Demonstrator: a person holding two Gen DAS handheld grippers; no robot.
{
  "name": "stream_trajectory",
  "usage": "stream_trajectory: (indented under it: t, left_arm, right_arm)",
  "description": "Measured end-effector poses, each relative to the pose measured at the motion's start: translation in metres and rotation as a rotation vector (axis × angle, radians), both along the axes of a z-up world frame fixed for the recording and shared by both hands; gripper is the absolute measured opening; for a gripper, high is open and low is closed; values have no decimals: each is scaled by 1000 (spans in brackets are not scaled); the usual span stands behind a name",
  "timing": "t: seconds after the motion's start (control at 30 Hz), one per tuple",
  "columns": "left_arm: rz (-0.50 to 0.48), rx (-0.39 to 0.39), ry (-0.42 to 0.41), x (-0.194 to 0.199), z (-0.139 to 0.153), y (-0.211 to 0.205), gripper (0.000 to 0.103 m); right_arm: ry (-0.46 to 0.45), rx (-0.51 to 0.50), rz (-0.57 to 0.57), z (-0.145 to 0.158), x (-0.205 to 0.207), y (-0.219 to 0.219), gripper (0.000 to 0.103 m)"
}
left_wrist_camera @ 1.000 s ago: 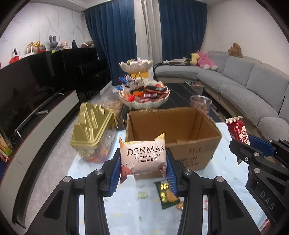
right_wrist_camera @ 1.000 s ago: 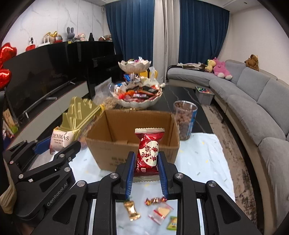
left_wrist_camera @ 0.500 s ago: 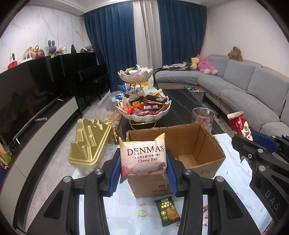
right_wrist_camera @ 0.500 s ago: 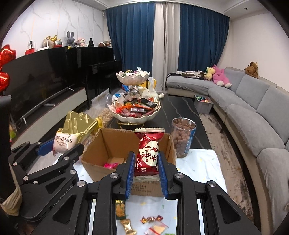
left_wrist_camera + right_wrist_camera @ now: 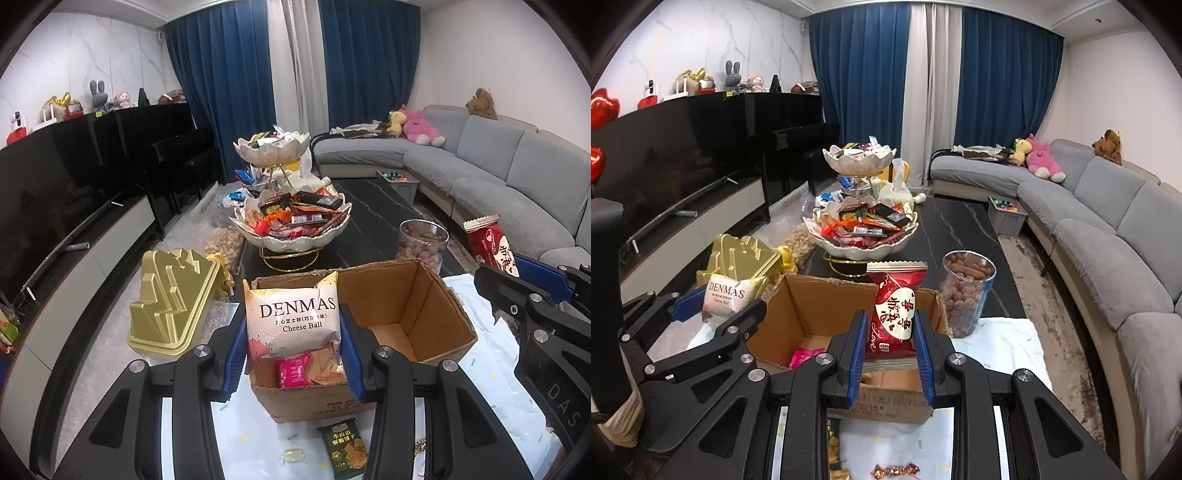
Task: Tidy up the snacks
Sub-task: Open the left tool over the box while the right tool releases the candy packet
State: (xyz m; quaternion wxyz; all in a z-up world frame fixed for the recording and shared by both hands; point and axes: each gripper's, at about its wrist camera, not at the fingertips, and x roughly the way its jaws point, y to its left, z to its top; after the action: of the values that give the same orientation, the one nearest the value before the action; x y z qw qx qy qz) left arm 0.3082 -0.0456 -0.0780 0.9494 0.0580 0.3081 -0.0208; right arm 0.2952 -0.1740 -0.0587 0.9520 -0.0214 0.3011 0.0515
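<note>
My left gripper [image 5: 293, 354] is shut on a white DENMAS Cheese Ball bag [image 5: 293, 317] and holds it above the near left of an open cardboard box [image 5: 424, 314]. The box holds a pink packet [image 5: 293, 373] and other wrapped snacks. My right gripper [image 5: 889, 354] is shut on a red snack bag with white writing [image 5: 892, 314], above the box's near right part [image 5: 827, 306]. The red bag also shows at the right of the left wrist view [image 5: 489, 243]; the DENMAS bag shows at the left of the right wrist view [image 5: 726, 295].
A green snack packet [image 5: 343, 443] and small candies [image 5: 895, 469] lie on the white cloth before the box. A gold lidded container [image 5: 171, 302] stands left of it, a clear jar of nuts [image 5: 967, 291] right. A two-tier snack bowl [image 5: 291, 221] stands behind.
Both grippers have risen and moved forward over the box with their bags still held. The box interior now shows below them, with snacks in it.
</note>
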Motion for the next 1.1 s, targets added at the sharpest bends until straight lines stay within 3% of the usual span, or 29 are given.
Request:
stream_trajectory:
  t: [0.77, 1.0, 1.1]
  left_arm:
    - [19, -16, 76, 54, -42, 8, 45]
    - [28, -12, 81, 60, -46, 8, 54]
    - [36, 5, 69, 58, -45, 8, 65]
  right_arm:
    - [93, 13, -10, -43, 65, -1, 27]
    - [83, -4, 2, -46, 69, 0, 28]
    - [70, -11, -6, -43, 68, -1, 44]
